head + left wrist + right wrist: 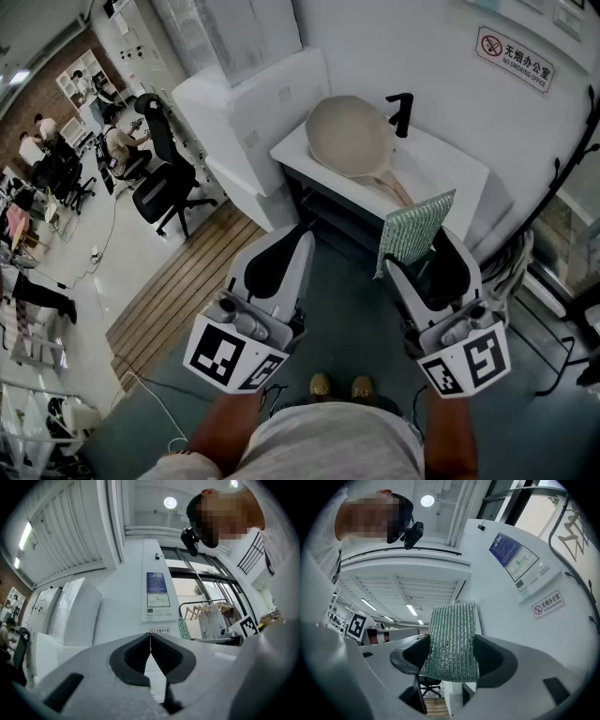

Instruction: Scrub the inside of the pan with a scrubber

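Note:
A beige pan (351, 135) lies in the white sink (450, 169) ahead of me, its handle pointing toward my right. My right gripper (420, 255) is shut on a green scrubber (413, 230), which stands upright between its jaws (454, 644), held in front of the sink and short of the pan. My left gripper (302, 236) is shut with nothing in it, its dark pads (161, 656) meeting at the tip. It hangs before the sink's left corner, apart from the pan.
A black tap (402, 112) rises behind the pan. White foam blocks (246, 103) stand left of the sink. Further left are office chairs (164, 183) and seated people (37, 150). A wall sign (515, 58) hangs above the sink.

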Tool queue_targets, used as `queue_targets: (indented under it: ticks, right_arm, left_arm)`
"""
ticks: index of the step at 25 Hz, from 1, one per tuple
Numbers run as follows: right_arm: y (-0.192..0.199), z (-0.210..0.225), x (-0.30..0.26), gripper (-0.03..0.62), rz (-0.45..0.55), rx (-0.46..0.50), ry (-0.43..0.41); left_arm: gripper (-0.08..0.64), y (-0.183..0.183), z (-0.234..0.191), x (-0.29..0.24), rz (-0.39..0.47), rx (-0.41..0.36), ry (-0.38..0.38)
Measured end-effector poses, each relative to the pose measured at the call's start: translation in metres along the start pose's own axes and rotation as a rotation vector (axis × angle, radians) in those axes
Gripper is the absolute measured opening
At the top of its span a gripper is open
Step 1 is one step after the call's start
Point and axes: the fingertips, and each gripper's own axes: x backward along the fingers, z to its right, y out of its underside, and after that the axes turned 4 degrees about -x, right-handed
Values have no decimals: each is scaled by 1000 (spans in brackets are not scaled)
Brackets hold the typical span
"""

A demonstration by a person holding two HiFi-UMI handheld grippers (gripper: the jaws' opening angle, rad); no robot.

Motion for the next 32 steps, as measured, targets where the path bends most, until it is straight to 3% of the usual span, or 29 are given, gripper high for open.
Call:
queue_targets:
  ticks: [13,32]
  right_arm:
    - [0,-5,0,304,18,-29,14]
    - [24,-34,-32,304,-18,-9,79]
  left_arm:
    - [17,1,-11,13,8,13,-14]
    - [17,14,-76,46,26,57,-11]
